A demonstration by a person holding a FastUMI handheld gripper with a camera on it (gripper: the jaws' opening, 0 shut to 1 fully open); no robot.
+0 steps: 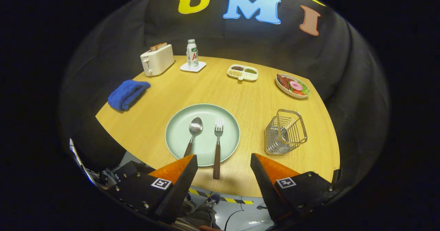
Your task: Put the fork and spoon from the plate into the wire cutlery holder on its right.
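nothing's gone across yet: the spoon (193, 132) and fork (217, 145) both lie on the plate (178, 134), the wire cutlery holder (285, 132) stands bare at its three o'clock, and the gripper (223, 164) hovers spread wide, grasping nothing.

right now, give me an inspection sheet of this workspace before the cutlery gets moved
surface: wooden table, no spills seen
job's things: spoon and fork lie side by side on the green plate; wire holder upright beside the plate
clutter: toaster, bottle, blue towel, snack tray, food plate beyond
grippers: tongs open, fork handle between the tips, touching nothing
cables: a dark cable on the floor
surroundings: black cloth wall, striped floor tape
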